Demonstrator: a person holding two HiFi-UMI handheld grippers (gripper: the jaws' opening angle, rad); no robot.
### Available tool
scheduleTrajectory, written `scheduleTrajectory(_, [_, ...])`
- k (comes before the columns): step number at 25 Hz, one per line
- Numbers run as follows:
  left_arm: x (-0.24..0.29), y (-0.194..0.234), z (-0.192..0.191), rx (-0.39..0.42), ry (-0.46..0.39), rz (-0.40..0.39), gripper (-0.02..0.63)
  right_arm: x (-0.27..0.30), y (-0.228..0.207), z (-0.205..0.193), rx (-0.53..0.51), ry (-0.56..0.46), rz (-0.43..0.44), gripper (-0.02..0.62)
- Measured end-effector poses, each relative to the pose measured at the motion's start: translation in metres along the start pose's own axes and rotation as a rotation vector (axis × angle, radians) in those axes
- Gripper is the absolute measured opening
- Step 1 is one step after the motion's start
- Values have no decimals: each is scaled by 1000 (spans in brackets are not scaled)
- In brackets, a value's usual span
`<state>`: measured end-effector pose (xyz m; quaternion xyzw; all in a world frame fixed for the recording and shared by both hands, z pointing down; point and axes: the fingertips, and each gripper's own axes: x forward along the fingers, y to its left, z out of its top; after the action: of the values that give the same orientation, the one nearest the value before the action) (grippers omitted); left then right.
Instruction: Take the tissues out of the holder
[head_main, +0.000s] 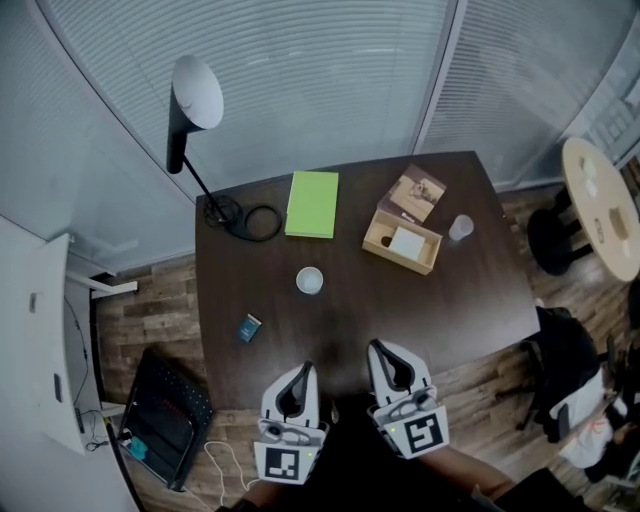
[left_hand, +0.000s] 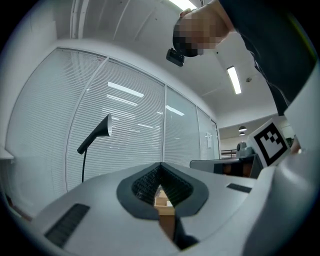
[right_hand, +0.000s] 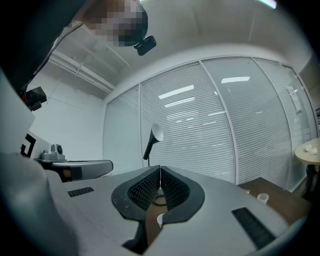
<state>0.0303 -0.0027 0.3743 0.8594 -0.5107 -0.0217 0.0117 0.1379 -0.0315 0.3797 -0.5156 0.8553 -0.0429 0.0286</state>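
A wooden tissue holder (head_main: 402, 243) lies open on the dark table (head_main: 450, 310), far right of centre, with white tissue showing inside it. Its printed lid (head_main: 417, 193) rests just behind it. My left gripper (head_main: 305, 367) and right gripper (head_main: 374, 346) hover side by side at the table's near edge, well short of the holder. Both are shut with nothing between the jaws. In the left gripper view the left gripper (left_hand: 161, 165) has its tips together, and the holder (left_hand: 164, 201) peeks through below them. The right gripper view shows the right gripper (right_hand: 160, 170) just as tightly shut.
A black lamp (head_main: 195, 95) with a coiled cord stands at the far left, beside a green notebook (head_main: 312, 204). A white cup (head_main: 309, 280) sits mid-table, a small blue box (head_main: 249, 327) near left, a clear cup (head_main: 460, 228) right of the holder. A round table (head_main: 600, 205) stands right.
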Motion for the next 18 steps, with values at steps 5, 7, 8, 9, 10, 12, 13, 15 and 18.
scheduleTrajectory(5, [5,13,-5,-7,16,-17,-3,14,-3,-3,7,2,-31,12])
scheduleTrajectory(7, [7,18,-6,-11,22,-32,-3,17,0,-3,14,5,-50,12])
scheduleTrajectory(8, [9,20,-6,-13,23,-40,-3,19,1,-3,17,7,-59,12])
scheduleTrajectory(9, [10,22,-6,-13,23,-51,-3,20,3,-3,18,9,-67,11])
scheduleTrajectory(10, [11,25,-5,-11,21,-62,-3,22,5,-3,16,10,-71,12])
scheduleTrajectory(12, [13,30,-3,-10,10,-81,-3,27,7,0,3,9,-79,11])
scheduleTrajectory(13, [15,32,-1,-14,2,-89,-3,29,8,1,-4,6,-86,12])
scheduleTrajectory(15, [16,38,1,-37,-8,-101,-3,32,8,4,-11,2,-105,12])
scheduleTrajectory(18, [13,48,0,-74,-13,-112,-3,36,15,1,9,16,-133,12])
